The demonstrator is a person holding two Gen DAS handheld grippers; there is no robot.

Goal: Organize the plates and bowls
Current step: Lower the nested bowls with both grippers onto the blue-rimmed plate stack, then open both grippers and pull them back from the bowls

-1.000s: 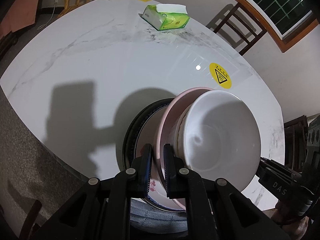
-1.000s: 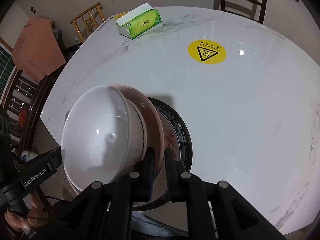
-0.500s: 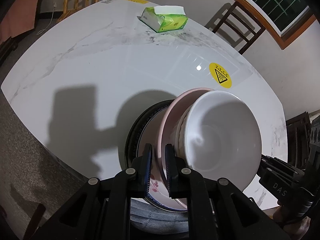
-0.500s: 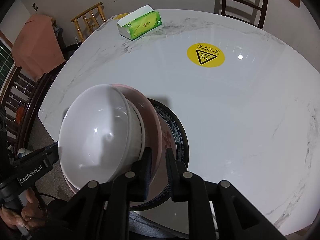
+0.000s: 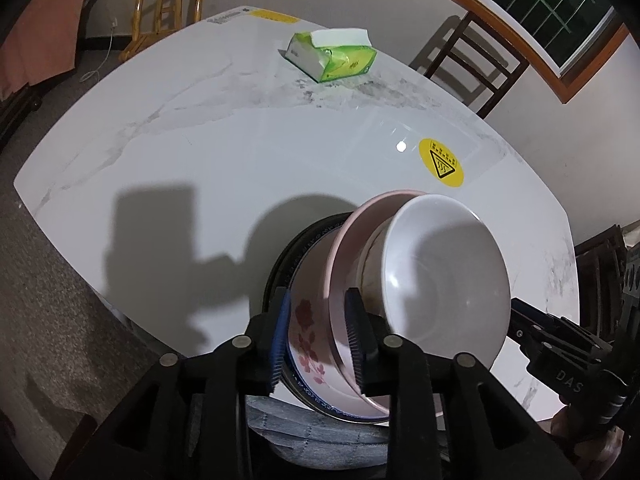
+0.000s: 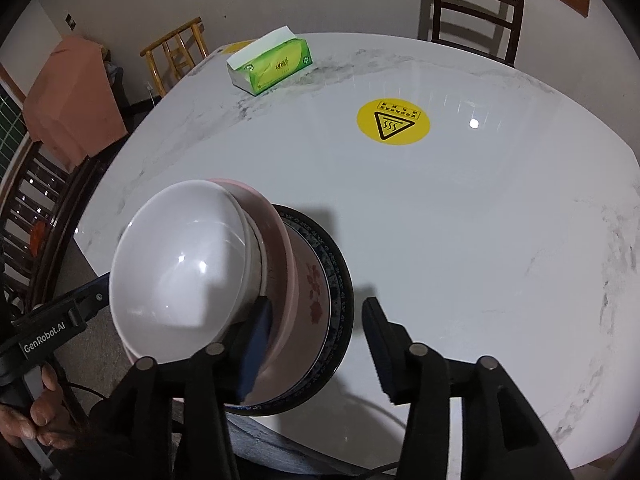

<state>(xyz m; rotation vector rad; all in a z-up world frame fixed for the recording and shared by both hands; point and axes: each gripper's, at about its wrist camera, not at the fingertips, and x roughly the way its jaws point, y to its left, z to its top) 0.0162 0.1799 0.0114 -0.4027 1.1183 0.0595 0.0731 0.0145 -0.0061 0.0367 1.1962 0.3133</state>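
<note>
A stack of dishes rests at the near edge of the white marble table (image 5: 240,152). A dark-rimmed plate (image 5: 280,264) lies at the bottom, then a floral plate (image 5: 306,328), a pink bowl (image 5: 340,264) and a white bowl (image 5: 444,288) on top. My left gripper (image 5: 318,336) straddles the pink bowl's left rim; its jaws are opening and the pads stand off the rim. On the other side my right gripper (image 6: 316,344) is opening wider, with the rims of the pink bowl (image 6: 276,240), floral plate (image 6: 314,292) and dark plate (image 6: 340,280) loose between its fingers. The white bowl (image 6: 180,268) fills the left.
A green tissue box (image 5: 332,54) lies at the table's far side, with a yellow warning sticker (image 5: 440,162) nearer. A dark chair (image 5: 472,60) and a light wooden chair (image 5: 168,0) stand beyond the table. A hand (image 6: 32,416) holds the left gripper's handle.
Both grippers were shut on the pink bowl's rim; now both pairs of jaws have spread, the right wider than the left. The stack has stayed in place.
</note>
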